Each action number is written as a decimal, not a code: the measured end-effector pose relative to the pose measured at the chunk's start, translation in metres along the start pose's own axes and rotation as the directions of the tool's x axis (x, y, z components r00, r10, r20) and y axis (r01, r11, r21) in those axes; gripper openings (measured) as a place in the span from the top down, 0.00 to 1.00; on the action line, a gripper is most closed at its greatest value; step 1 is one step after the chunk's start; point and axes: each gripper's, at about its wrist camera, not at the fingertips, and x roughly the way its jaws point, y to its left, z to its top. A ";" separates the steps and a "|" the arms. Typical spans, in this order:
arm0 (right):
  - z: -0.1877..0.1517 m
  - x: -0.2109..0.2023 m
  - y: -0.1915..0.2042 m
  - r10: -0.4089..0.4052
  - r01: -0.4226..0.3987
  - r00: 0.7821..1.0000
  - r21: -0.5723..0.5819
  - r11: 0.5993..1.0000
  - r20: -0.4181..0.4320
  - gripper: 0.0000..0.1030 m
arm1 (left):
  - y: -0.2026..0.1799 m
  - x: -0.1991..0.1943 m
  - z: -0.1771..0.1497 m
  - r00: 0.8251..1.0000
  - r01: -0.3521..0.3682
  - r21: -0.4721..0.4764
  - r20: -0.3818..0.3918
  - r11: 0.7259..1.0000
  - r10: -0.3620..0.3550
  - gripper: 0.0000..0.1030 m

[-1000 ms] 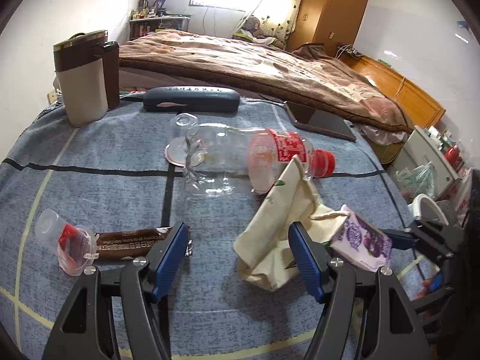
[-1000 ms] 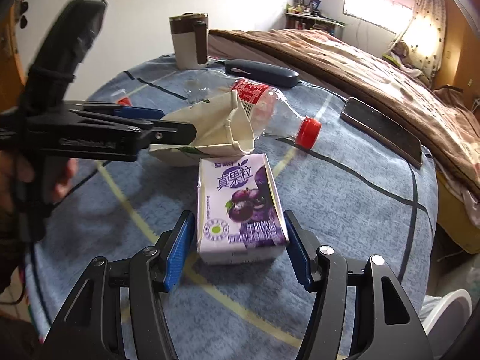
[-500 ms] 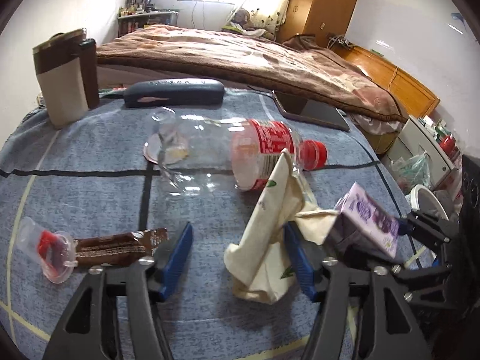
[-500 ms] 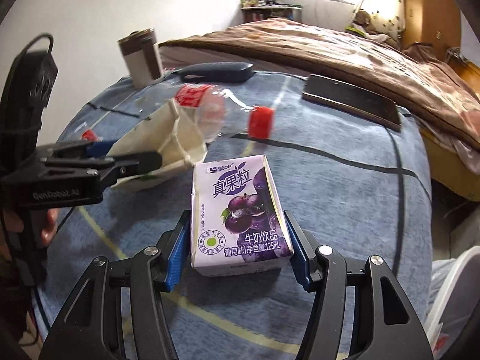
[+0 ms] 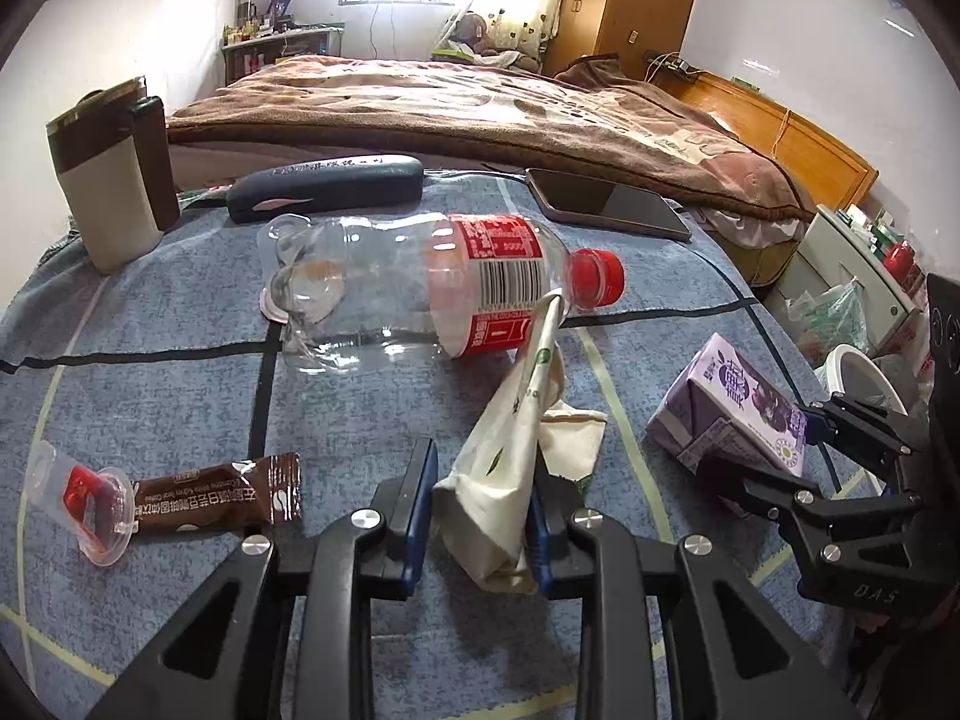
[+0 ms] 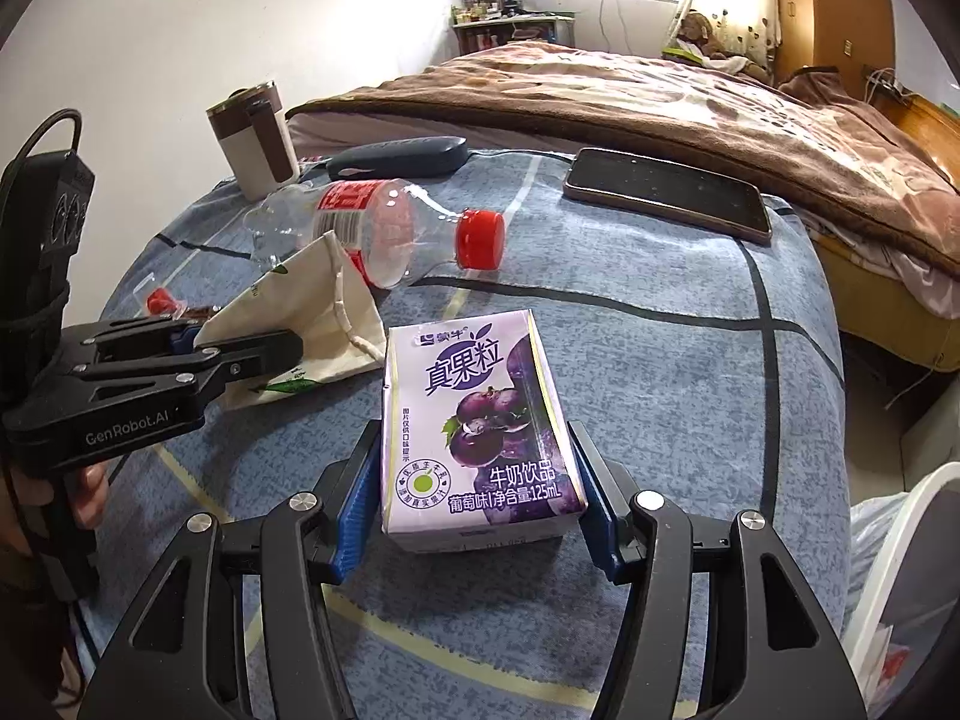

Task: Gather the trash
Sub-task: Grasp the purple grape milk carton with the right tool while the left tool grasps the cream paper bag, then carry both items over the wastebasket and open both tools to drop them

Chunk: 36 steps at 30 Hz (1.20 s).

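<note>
Left gripper: jaws nearly together and closing, blue pads pressed on both sides of the crumpled paper bag, whose tip leans against the bottle lying on the tabletop. A wrapper and a small plastic cup lie on the cloth to the left of these jaws. Right gripper: jaws wide, clamped on the two sides of the purple carton, which tilts with its lower edge at the tabletop. A phone lies beyond, well apart.
</note>
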 end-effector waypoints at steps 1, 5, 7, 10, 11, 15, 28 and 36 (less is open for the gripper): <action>0.000 -0.001 -0.001 0.001 -0.001 1.000 0.004 1.000 0.002 0.43 | -0.001 -0.001 0.000 1.000 -0.003 0.000 0.002 1.000 0.003 0.73; -0.002 -0.006 -0.002 -0.003 0.003 1.000 0.017 1.000 0.018 0.43 | -0.004 -0.006 -0.003 1.000 -0.002 -0.006 0.011 1.000 0.002 0.73; -0.002 -0.008 -0.004 -0.008 0.007 1.000 0.021 1.000 0.023 0.43 | -0.006 -0.009 -0.003 1.000 -0.002 -0.006 0.015 1.000 0.002 0.73; -0.003 -0.013 -0.005 -0.005 0.004 0.999 0.033 0.999 0.033 0.43 | -0.009 -0.015 -0.003 1.000 0.001 -0.014 0.026 1.000 -0.001 0.73; -0.003 -0.015 -0.006 -0.007 0.006 0.999 0.035 0.999 0.039 0.43 | -0.010 -0.018 -0.003 1.000 0.000 -0.016 0.029 1.000 0.001 0.73; -0.006 -0.027 -0.008 -0.007 0.004 0.998 0.048 0.999 0.063 0.43 | -0.017 -0.028 -0.006 0.999 -0.003 -0.014 0.043 1.000 0.003 0.73; -0.018 -0.072 -0.024 -0.041 0.027 0.990 0.103 0.994 0.132 0.43 | -0.056 -0.058 -0.011 0.996 0.012 0.027 0.093 1.000 -0.014 0.73; -0.029 -0.103 -0.046 -0.107 0.082 0.978 0.140 0.987 0.177 0.43 | -0.093 -0.069 -0.013 0.992 0.013 0.069 0.127 0.998 -0.021 0.73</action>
